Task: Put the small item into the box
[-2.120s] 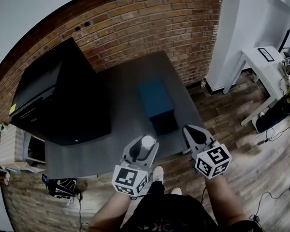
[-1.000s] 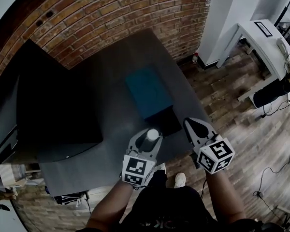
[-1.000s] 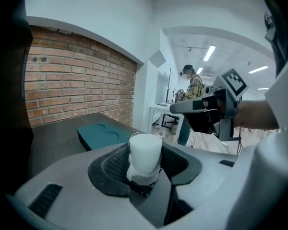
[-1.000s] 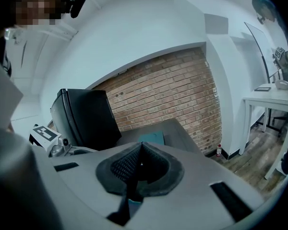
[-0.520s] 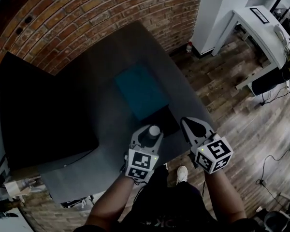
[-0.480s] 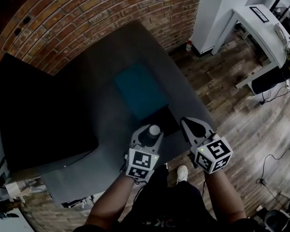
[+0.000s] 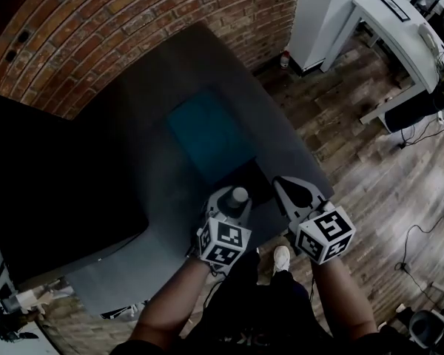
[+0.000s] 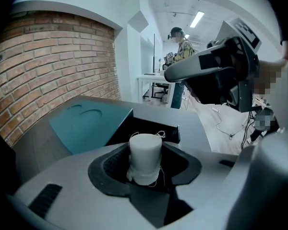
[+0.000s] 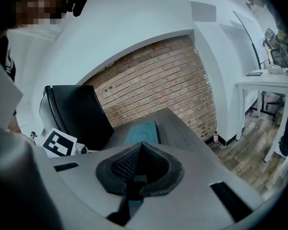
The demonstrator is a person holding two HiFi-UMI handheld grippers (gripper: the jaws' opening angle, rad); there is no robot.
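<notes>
My left gripper [image 7: 235, 197] is closed on the small item [image 7: 239, 194], a short white cylinder with a few loose threads trailing from it. The two pads press on its lower half, and the jaws stand wide because the item is thick. In the left gripper view the small item [image 8: 145, 157] stands upright between the pads. Its long axis runs across the jaw plane, and its flat top is clear above them. The box [image 8: 134, 128] lies straight ahead along the jaws, just beyond the tips and lower, on the grey table [image 7: 155, 109]. Its dark cavity is open, and its teal lid [image 8: 86, 123] is folded back away from me and to the left. In the head view the item sits over the near left edge of the box [image 7: 257, 182], not yet over the middle of the cavity. By my judgement, the coming move is a short advance forward and slightly right, followed by release. My right gripper [image 7: 283, 183] is closed tip to tip with nothing between the pads. It hovers just beside the right side of the box. The left gripper is the nearer and the loaded one, so the placement falls to it.
</notes>
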